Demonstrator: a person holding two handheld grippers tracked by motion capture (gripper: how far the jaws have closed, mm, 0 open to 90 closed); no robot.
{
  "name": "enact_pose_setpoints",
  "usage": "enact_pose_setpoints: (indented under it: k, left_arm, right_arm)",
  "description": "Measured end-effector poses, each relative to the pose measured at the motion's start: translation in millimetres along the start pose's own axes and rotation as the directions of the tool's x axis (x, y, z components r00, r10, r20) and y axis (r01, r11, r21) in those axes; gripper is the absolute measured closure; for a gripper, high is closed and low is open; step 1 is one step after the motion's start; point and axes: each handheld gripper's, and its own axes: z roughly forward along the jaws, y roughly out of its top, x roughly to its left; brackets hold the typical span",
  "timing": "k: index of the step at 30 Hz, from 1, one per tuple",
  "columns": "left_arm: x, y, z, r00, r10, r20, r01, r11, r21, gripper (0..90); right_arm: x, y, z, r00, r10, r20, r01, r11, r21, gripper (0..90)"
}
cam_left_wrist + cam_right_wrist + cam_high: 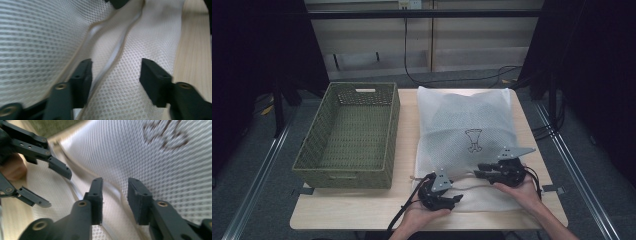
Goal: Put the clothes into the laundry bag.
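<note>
Flat white mesh bag (pixel 464 125), drawstring (pixel 117 50) at near edge; both tongs spread

You are working bare-handed, with no sleeves showing at your forearms. Your left gripper (pixel 451 199) is showing a compact black body topped by a small grey three-cornered plate, and a black cable is trailing from it toward the table's near edge. Your right gripper (pixel 479 171) is wearing a larger grey plate of the same shape, with a black cable looping off its side. Up close, both pairs of jaws are appearing as matte black blocks with small holes, carried on black links that are pinned with brass-coloured rivets.
</note>
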Motion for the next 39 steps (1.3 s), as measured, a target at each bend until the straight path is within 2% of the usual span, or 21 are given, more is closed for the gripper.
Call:
enact_pose_setpoints:
  k: [2,4,6,8,10,13,15,19,20,22,25,26,27,29,30,32,34,36,37,38,39]
  left_arm:
    - [2.3,-0.9,-8.1,0.9995,-0.029,-0.011,0.028,0.999,-0.034,37.0]
    - [4.9,-1.4,-16.5,0.9992,-0.023,-0.031,0.021,0.9986,-0.049,31.6]
    - [7.1,-2.1,-26.2,0.9976,-0.031,-0.062,0.026,0.9969,-0.075,27.9]
    - [9.6,-3.0,-36.7,0.9958,-0.037,-0.084,0.029,0.9953,-0.092,24.9]
    - [11.7,-4.4,-47.0,0.9953,-0.041,-0.088,0.032,0.9936,-0.108,22.1]
    - [13.1,-5.4,-63.7,0.9918,-0.041,-0.121,0.024,0.9907,-0.134,19.5]
    - [15.4,-6.6,-73.5,0.9904,-0.038,-0.133,0.019,0.9893,-0.145,19.1]
    - [18.6,-12.2,-94.2,0.9836,-0.071,-0.166,0.039,0.9819,-0.185,18.2]
    - [18.5,-14.1,-99.1,0.9804,-0.078,-0.181,0.043,0.9804,-0.192,18.2]
    - [17.6,-18.6,-106.1,0.9757,-0.086,-0.202,0.042,0.9763,-0.212,18.2]
    - [16.2,-25.3,-118.0,0.9671,-0.102,-0.233,0.052,0.9759,-0.212,18.2]
    - [16.7,-28.0,-122.0,0.9666,-0.108,-0.232,0.054,0.972,-0.229,18.2]
    - [15.9,-30.5,-126.6,0.9597,-0.123,-0.253,0.061,0.9689,-0.24,18.2]
    - [15.5,-34.4,-135.9,0.9519,-0.147,-0.269,0.076,0.9631,-0.258,18.2]
    - [15.5,-36.2,-141.1,0.9506,-0.145,-0.275,0.068,0.96,-0.272,18.2]
    - [15.0,-40.5,-152.3,0.9417,-0.15,-0.301,0.058,0.954,-0.294,18.2]
    - [15.4,-46.5,-162.2,0.9309,-0.176,-0.32,0.07,0.9464,-0.315,18.2]
    - [16.3,-53.6,-171.5,0.9267,-0.18,-0.33,0.065,0.9417,-0.33,18.1]
    - [16.3,-57.1,-176.0,0.9181,-0.193,-0.346,0.073,0.9407,-0.331,17.6]
    - [17.1,-61.2,-180.6,0.913,-0.203,-0.354,0.081,0.9406,-0.33,16.4]
    - [17.2,-63.1,-182.8,0.9128,-0.209,-0.351,0.084,0.9374,-0.338,16.1]
  right_arm:
    - [1.1,1.1,-9.0,0.9999,0.008,0.011,-0.007,0.998,-0.062,57.6]
    - [2.4,1.6,-15.2,0.9996,0.018,0.02,-0.015,0.995,-0.1,54.5]
    - [4.9,2.0,-21.3,0.9982,0.027,0.052,-0.02,0.989,-0.143,48.6]
    - [7.0,1.6,-26.6,0.998,0.034,0.054,-0.025,0.984,-0.175,45.7]
    - [9.9,0.8,-30.7,0.9962,0.03,0.082,-0.013,0.981,-0.195,40.4]
    - [12.5,-2.1,-37.8,0.9931,0.046,0.108,-0.021,0.975,-0.222,34.6]
    - [13.0,-5.2,-44.5,0.9902,0.072,0.119,-0.042,0.97,-0.241,32.8]
    - [13.7,-13.7,-57.5,0.9824,0.107,0.153,-0.059,0.956,-0.288,30.6]
    - [13.8,-15.9,-60.7,0.9799,0.117,0.161,-0.065,0.953,-0.296,30.6]
    - [12.6,-20.0,-66.4,0.9772,0.107,0.183,-0.051,0.956,-0.288,29.9]
    - [11.8,-26.9,-74.9,0.9695,0.125,0.211,-0.058,0.953,-0.297,29.2]
    - [12.5,-29.6,-77.9,0.9676,0.127,0.218,-0.057,0.951,-0.303,28.6]
    - [13.1,-32.6,-80.7,0.9653,0.135,0.223,-0.061,0.949,-0.309,27.9]
    - [13.4,-39.4,-85.3,0.9609,0.142,0.238,-0.064,0.949,-0.308,27.9]
    - [13.3,-43.5,-87.3,0.959,0.148,0.242,-0.066,0.946,-0.316,27.9]
    - [12.0,-49.0,-89.8,0.9555,0.162,0.247,-0.075,0.942,-0.328,27.8]
    - [10.1,-50.6,-93.0,0.9516,0.161,0.262,-0.065,0.938,-0.341,27.5]
    - [9.6,-50.7,-94.2,0.949,0.173,0.264,-0.072,0.933,-0.353,27.5]
    - [9.5,-50.7,-94.8,0.9469,0.187,0.261,-0.084,0.928,-0.362,27.5]
    - [8.6,-50.7,-95.0,0.9474,0.191,0.257,-0.087,0.926,-0.368,27.8]
    - [8.2,-50.8,-94.7,0.9468,0.194,0.257,-0.089,0.926,-0.368,28.0]
